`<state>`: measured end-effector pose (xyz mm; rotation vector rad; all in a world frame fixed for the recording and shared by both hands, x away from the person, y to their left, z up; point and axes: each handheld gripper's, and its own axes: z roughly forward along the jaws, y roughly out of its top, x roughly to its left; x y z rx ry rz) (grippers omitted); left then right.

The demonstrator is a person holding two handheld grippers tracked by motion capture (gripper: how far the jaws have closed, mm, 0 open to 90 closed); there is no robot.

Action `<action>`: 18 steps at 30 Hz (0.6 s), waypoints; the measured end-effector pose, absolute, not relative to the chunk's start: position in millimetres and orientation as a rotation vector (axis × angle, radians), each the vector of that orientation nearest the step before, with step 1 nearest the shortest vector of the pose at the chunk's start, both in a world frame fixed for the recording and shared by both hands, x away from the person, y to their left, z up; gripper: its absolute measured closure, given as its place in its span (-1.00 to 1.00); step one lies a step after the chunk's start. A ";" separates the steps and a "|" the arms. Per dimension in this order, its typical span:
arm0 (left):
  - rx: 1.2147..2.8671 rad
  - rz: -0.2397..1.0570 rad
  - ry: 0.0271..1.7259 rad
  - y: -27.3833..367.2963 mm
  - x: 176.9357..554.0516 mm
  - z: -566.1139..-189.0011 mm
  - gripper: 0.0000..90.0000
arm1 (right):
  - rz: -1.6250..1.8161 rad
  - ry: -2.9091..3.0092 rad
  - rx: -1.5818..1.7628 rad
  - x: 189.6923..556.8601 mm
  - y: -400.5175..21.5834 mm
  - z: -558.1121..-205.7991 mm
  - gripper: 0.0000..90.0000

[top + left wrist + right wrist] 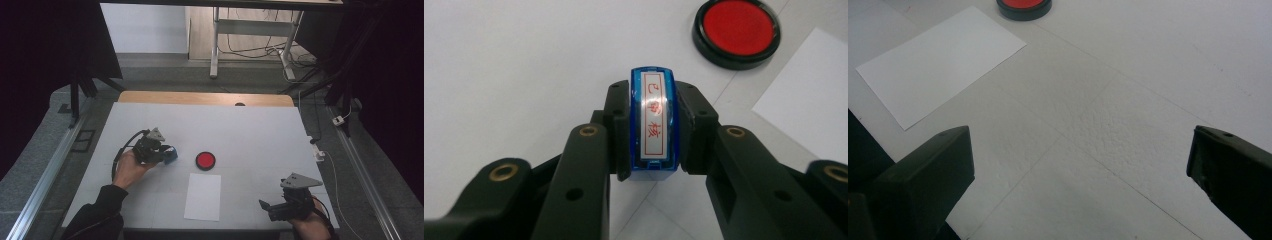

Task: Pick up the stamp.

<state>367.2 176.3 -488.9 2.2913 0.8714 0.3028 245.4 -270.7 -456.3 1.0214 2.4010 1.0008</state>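
A blue stamp (653,125) with a white label and red characters sits between the two black jaws of my left gripper (653,131), whose pads press on both its sides. In the high view the left gripper (167,154) rests at the table's left middle with the blue stamp (171,154) at its tip. A round red ink pad (205,160) in a black case lies just right of it; the ink pad (736,31) also appears at the upper right of the left gripper view. A white sheet of paper (203,196) lies below the pad. My right gripper (1080,165) stands open over bare table.
The white table (250,130) has a wooden strip along its far edge. The right gripper (266,206) sits near the front right edge. The paper (938,60) and the ink pad (1024,7) lie ahead of it. Desk legs and cables stand beyond the table.
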 end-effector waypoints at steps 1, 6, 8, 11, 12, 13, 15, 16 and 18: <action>2.285 0.308 0.864 176.2 366.0 -487.3 0.57 | 1.001 2.401 1.021 245.4 -270.7 -456.3 -1.00; 2.269 0.316 0.824 174.3 359.8 -479.2 0.57 | 1.002 2.400 1.023 245.3 -270.7 -456.2 -1.00; 2.259 0.321 0.803 172.9 356.3 -475.9 0.57 | 1.002 2.400 1.022 245.3 -270.7 -456.1 -1.00; 2.255 0.316 0.787 170.5 351.9 -470.9 0.57 | 1.003 2.400 1.023 245.3 -270.7 -456.1 -1.00; 2.253 0.310 0.787 169.5 350.6 -469.5 0.57 | 1.003 2.400 1.022 245.2 -270.7 -456.1 -1.00; 2.251 0.308 0.782 168.6 349.1 -468.3 0.57 | 1.003 2.401 1.021 245.2 -270.7 -456.1 -1.00; 2.247 0.296 0.775 166.4 346.1 -466.1 0.57 | 1.003 2.401 1.021 245.2 -270.7 -456.1 -1.00; 2.246 0.279 0.780 165.3 344.8 -464.7 0.57 | 1.003 2.401 1.020 245.1 -270.8 -456.1 -1.00; 2.237 0.267 0.771 163.3 342.0 -462.8 0.57 | 1.003 2.401 1.018 245.1 -270.8 -456.1 -1.00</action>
